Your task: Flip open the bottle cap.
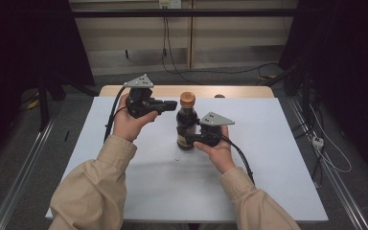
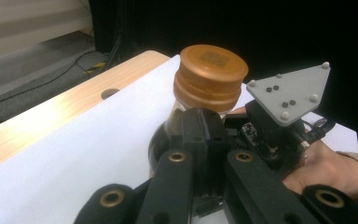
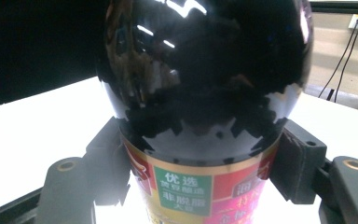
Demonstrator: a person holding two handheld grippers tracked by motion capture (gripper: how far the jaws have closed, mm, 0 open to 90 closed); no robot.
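Where the white sheet (image 1: 139,182) covers the table, a strip of bare pale wood (image 1: 230,91) shows along the far edge, with a small round hole in it. Upright near the middle of the sheet stands a dark sauce bottle (image 1: 186,125) with a copper-coloured screw cap (image 1: 187,99) and a red, green and gold label with Chinese characters (image 3: 182,192).

The right gripper (image 1: 195,138), held in the person's right hand (image 1: 218,151), has its two jaws pressed on opposite sides of the bottle's lower body at the label band. The left gripper (image 1: 173,105), in the left hand (image 1: 128,122), is raised level with the bottle's neck; its jaws are drawn together with nothing between them, the tips just beside the neck below the cap, and whether they touch it I cannot tell. Both forearms wear beige sleeves (image 1: 93,189).

Around the table lies grey floor (image 1: 72,129) with metal rails on either side, black curtains at left and right, a pale panelled wall (image 1: 139,33) behind, and cables trailing down the wall and across the floor to a white power strip (image 1: 317,141) at the right.
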